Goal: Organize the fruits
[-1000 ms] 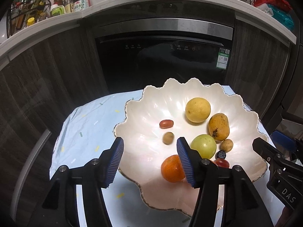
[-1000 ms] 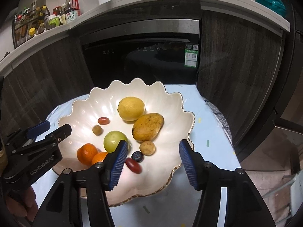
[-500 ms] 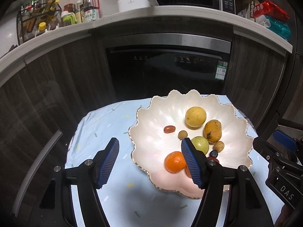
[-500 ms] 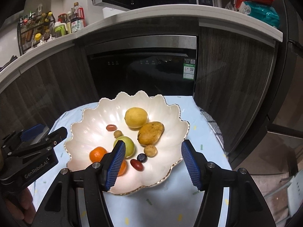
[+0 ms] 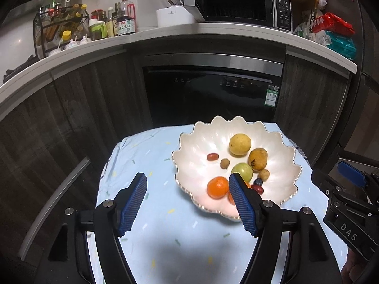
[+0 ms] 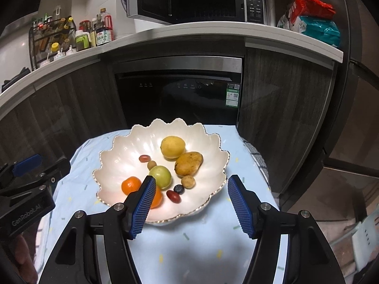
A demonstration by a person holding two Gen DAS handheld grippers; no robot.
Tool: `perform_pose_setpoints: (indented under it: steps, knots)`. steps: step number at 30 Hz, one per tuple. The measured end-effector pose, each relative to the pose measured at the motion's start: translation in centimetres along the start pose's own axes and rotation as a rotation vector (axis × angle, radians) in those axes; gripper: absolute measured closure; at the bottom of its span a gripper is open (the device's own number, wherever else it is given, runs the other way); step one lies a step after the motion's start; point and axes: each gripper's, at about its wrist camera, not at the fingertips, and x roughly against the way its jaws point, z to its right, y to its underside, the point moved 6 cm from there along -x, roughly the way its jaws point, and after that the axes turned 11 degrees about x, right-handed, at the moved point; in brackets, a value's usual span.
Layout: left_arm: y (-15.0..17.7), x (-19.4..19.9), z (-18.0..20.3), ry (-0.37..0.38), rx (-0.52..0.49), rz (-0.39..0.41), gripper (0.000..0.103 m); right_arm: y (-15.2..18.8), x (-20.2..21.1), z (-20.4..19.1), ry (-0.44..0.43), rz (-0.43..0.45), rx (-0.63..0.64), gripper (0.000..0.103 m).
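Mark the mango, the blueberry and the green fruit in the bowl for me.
mango point(image 6: 188, 163), right wrist view, middle of its speckled skin.
blueberry point(image 6: 178, 189), right wrist view, centre of its dark top.
green fruit point(image 6: 161, 176), right wrist view, middle of its visible face.

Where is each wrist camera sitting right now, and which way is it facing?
Left wrist view: sits behind the left gripper, looking down and forward at the white bowl of fruit; its opening, empty jaws show, plus the right gripper at the right edge.
Right wrist view: sits behind the right gripper, facing the same way; its opening, empty jaws show, plus the left gripper at the left edge.
Shared: bowl, blue tablecloth, dishwasher, microwave.
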Motion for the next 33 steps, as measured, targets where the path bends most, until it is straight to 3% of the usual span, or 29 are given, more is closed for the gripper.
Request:
perform_pose_setpoints:
  steps: [33]
  knots:
    - [8.9,8.2,-3.0,-0.053,0.031,-0.117,0.032,7.2,7.3,-2.3,-0.044,-0.111,0.042,0.038]
